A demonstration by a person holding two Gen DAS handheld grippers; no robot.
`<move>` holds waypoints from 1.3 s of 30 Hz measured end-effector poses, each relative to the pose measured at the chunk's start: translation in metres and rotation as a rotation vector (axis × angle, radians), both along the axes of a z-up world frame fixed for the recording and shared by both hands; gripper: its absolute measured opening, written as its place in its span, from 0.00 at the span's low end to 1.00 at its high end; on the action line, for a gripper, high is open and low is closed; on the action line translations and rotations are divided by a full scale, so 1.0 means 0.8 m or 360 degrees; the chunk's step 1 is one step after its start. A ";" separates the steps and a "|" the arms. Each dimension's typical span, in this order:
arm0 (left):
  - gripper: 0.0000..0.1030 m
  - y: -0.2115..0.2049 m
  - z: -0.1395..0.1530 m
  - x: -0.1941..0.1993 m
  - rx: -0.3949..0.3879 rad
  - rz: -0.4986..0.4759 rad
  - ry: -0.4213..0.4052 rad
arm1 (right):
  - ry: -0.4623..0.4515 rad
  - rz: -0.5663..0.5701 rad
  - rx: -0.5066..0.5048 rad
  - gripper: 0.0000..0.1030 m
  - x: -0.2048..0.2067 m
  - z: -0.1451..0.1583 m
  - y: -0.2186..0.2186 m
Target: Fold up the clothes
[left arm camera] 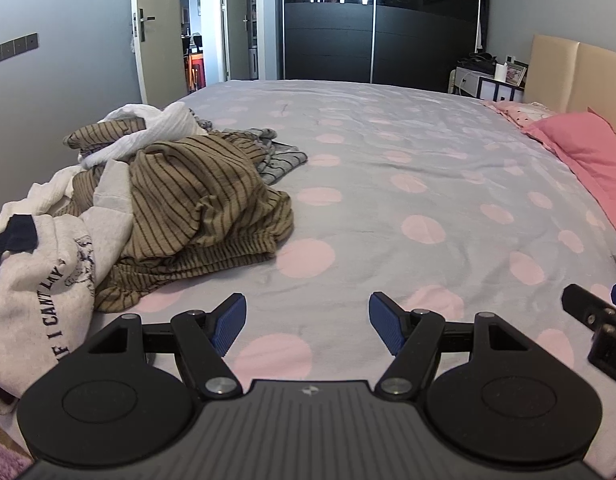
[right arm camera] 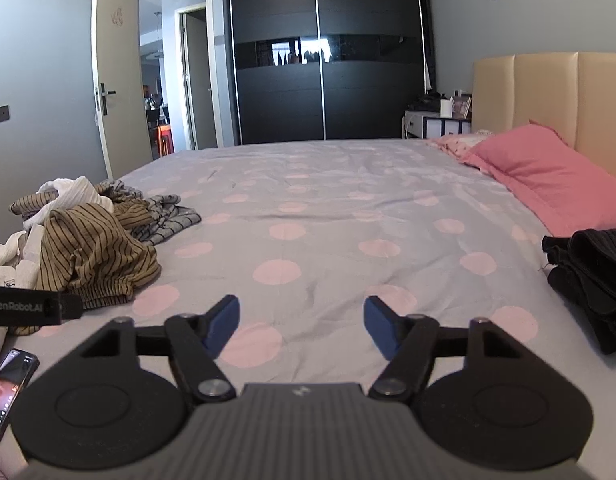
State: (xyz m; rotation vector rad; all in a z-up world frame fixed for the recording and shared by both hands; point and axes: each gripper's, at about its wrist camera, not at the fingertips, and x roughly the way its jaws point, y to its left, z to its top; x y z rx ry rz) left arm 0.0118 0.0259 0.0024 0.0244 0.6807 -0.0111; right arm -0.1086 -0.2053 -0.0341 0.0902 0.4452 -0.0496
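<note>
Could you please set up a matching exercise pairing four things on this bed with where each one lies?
Things:
1. striped brown garment
2. pink pillow
3. black folded clothes
4. phone

Places:
A. by the headboard
B. right edge of the bed, nearer than the pillow
C. in the unfolded pile on the left
D. bottom left corner of the right wrist view

Pairs: 1-C, 2-A, 3-B, 4-D
</note>
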 end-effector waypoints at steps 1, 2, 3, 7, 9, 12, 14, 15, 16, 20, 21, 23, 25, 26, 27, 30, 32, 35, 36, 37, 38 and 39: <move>0.65 0.005 0.003 0.001 0.0003 0.0015 -0.0015 | 0.0005 0.0006 0.0007 0.72 0.001 0.001 0.000; 0.65 0.012 0.006 0.002 0.0009 0.0034 -0.0033 | 0.0003 0.0020 0.0008 0.80 0.001 0.001 0.002; 0.65 0.019 0.008 0.005 0.0017 0.0061 -0.0047 | 0.0002 0.0033 0.0008 0.85 0.001 0.002 0.004; 0.72 0.066 0.015 0.018 0.0054 0.0257 -0.0052 | 0.0022 0.0152 0.0000 0.93 0.006 0.000 0.019; 0.72 0.100 0.016 0.026 0.0071 0.0374 -0.0031 | 0.0046 0.0207 -0.0002 0.94 0.009 -0.002 0.026; 0.72 0.157 0.016 0.033 0.0082 0.0590 -0.0004 | 0.0087 0.0259 0.0037 0.94 0.019 -0.007 0.034; 0.72 0.194 0.015 0.031 0.0094 0.0748 0.0010 | 0.0115 0.0295 0.0070 0.94 0.027 -0.010 0.040; 0.73 0.213 0.014 0.028 0.0099 0.0832 0.0017 | 0.0127 0.0316 0.0085 0.94 0.031 -0.012 0.044; 0.73 0.231 0.014 0.025 0.0097 0.0909 0.0024 | 0.0137 0.0336 0.0093 0.94 0.035 -0.014 0.048; 0.73 0.297 0.013 0.002 0.0041 0.1233 0.0038 | 0.0161 0.0429 0.0085 0.94 0.047 -0.023 0.067; 0.73 0.312 0.011 -0.004 0.0033 0.1310 0.0044 | 0.0165 0.0451 0.0078 0.94 0.050 -0.024 0.071; 0.73 0.338 0.006 -0.014 0.0011 0.1451 0.0071 | 0.0165 0.0488 0.0064 0.94 0.054 -0.026 0.079; 0.74 0.358 -0.001 -0.022 -0.0066 0.1526 0.0105 | 0.0157 0.0517 0.0062 0.94 0.056 -0.028 0.084; 0.77 0.366 -0.003 -0.025 -0.0117 0.1537 0.0109 | 0.0159 0.0526 0.0066 0.94 0.057 -0.029 0.085; 0.79 0.371 -0.005 -0.027 -0.0146 0.1546 0.0109 | 0.0162 0.0535 0.0070 0.94 0.057 -0.030 0.087; 0.86 0.381 -0.010 -0.032 -0.0206 0.1568 0.0110 | 0.0181 0.0548 0.0080 0.94 0.061 -0.034 0.088; 0.90 0.386 -0.012 -0.040 -0.0284 0.1602 0.0102 | 0.0189 0.0542 0.0086 0.94 0.062 -0.035 0.086; 0.92 0.393 -0.019 -0.045 -0.0404 0.1623 0.0092 | 0.0202 0.0527 0.0103 0.94 0.065 -0.037 0.084; 0.91 0.395 -0.023 -0.044 -0.0462 0.1602 0.0091 | 0.0208 0.0523 0.0109 0.94 0.066 -0.038 0.084; 0.87 0.398 -0.027 -0.044 -0.0548 0.1562 0.0078 | 0.0210 0.0527 0.0110 0.94 0.066 -0.038 0.085; 0.63 0.401 -0.031 -0.046 -0.0658 0.1502 0.0058 | 0.0212 0.0531 0.0111 0.94 0.066 -0.038 0.085; 0.53 0.400 -0.030 -0.047 -0.0694 0.1465 0.0046 | 0.0214 0.0535 0.0111 0.94 0.066 -0.039 0.086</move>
